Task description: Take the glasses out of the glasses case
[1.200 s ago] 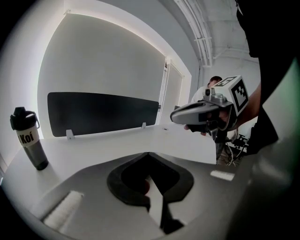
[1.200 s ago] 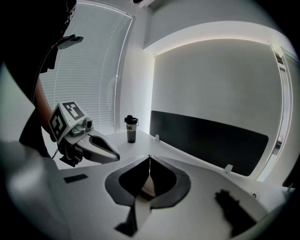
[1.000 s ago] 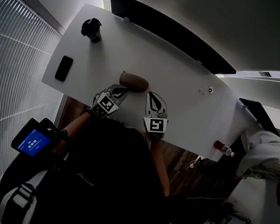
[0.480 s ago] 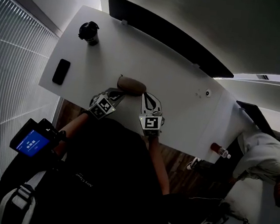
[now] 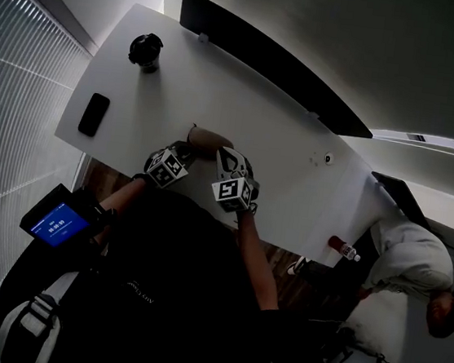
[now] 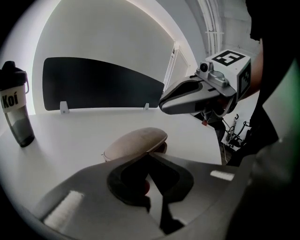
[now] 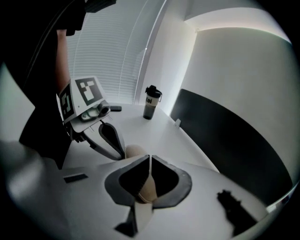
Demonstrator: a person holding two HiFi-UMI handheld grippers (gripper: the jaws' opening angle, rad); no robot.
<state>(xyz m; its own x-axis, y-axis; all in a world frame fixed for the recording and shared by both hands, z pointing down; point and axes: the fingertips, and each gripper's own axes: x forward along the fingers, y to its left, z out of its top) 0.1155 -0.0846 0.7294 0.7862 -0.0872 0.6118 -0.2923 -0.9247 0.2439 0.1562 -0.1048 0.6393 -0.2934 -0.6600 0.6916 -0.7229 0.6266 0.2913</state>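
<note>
Our left gripper (image 5: 184, 149) and right gripper (image 5: 227, 157) both have jaws pressed together, beside the closed glasses case (image 5: 204, 137) near the front edge of the tabletop (image 5: 223, 77).

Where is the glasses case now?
Head view: the case lies near the table's front edge, right of the phone, just beyond the left gripper and right gripper.

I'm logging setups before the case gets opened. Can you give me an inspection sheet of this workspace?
Surface: long white table.
Job's things: tan glasses case, looks closed, near the front edge; glasses not visible.
Clutter: dark tumbler, phone, red-capped bottle at the right end.
Grippers: left hand-held gripper and right hand-held gripper both shut, holding nothing, tips by the case.
Cables: nothing seen.
Surroundings: black divider panel, window blinds, a person beside the table.
</note>
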